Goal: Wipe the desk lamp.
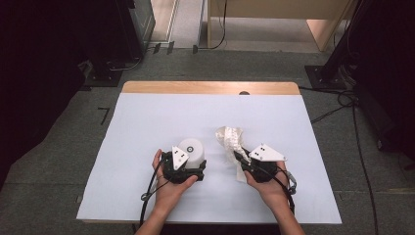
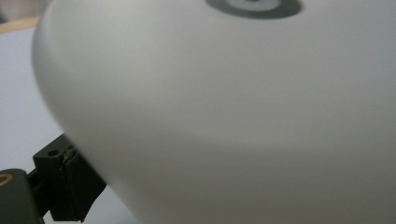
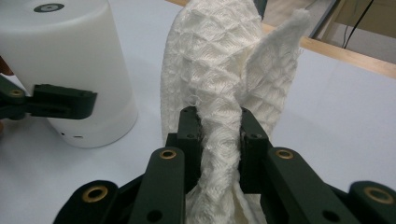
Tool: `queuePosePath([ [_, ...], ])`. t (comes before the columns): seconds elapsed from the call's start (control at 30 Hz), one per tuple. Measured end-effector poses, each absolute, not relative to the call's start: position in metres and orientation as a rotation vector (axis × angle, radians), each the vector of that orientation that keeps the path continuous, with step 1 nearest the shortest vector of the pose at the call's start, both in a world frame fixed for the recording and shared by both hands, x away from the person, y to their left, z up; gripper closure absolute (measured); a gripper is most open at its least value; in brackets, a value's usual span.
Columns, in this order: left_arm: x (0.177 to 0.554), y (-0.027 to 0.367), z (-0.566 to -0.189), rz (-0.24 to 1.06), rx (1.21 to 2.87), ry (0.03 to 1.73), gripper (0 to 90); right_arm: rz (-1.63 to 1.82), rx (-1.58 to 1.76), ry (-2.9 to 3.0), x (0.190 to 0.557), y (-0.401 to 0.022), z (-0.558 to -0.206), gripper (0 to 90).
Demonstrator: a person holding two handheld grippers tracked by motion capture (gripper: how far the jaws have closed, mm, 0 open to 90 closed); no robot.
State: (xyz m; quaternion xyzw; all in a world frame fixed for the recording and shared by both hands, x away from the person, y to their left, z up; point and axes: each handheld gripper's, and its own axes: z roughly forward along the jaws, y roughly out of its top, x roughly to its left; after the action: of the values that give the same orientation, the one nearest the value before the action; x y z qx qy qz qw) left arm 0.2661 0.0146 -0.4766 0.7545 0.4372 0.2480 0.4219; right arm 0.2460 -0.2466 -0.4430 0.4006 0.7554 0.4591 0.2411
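The cloth (image 3: 219,84), a white waffle-weave rag, stands bunched and pulled upright over the tabletop (image 1: 147,117), its gathered middle pinched between the jaws of the right claw (image 3: 218,140), which are closed tight on it. From the high view the cloth (image 1: 230,139) rises up and away from that claw (image 1: 243,157), with a tail hanging down under the person's right hand (image 1: 266,183). To me it looks held like that so a free wad sticks out front, ready to rub against something.

Just beside it, toward the person's left, sits a white cylinder (image 1: 192,152) with a dark ring on its top, standing on the tabletop. The left claw (image 1: 188,169) is pressed up against its near side; one jaw shows along the wall in the right gripper view and another hugs the curve in the left gripper view, so I'd judge it clamped around the cylinder (image 2: 224,116) to steady it. The left hand (image 1: 169,188) grips from behind.

Cloth and cylinder are near each other but not touching; a wipe seems likely, though that's my guess.
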Motion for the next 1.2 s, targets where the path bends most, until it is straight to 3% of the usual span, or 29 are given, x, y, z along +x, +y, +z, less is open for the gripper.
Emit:
queuePosePath([
  [0.1, 0.266, 0.01, -0.477, 0.641, 1.88, 1.151, 2.6, 1.253, 1.094, 2.072, 0.245, -0.245, -0.444, 75.7],
  [0.3, 0.267, 0.015, -0.476, 0.628, 1.893, 1.103, 8.1, 1.247, 1.09, 2.075, 0.245, -0.244, -0.446, 75.7],
  [0.57, 0.277, 0.036, -0.47, 0.394, 1.896, 0.932, 8.2, 1.295, 1.024, 2.073, 0.238, -0.236, -0.434, 75.7],
  [0.73, 0.278, 0.042, -0.459, 0.152, 1.841, 0.795, 8.2, 1.295, 0.935, 2.068, 0.23, -0.226, -0.43, 75.8],
  [1.2, 0.273, 0.033, -0.455, 0.067, 1.836, 0.739, 8.2, 1.331, 0.77, 2.079, 0.212, -0.197, -0.419, 75.7],
])
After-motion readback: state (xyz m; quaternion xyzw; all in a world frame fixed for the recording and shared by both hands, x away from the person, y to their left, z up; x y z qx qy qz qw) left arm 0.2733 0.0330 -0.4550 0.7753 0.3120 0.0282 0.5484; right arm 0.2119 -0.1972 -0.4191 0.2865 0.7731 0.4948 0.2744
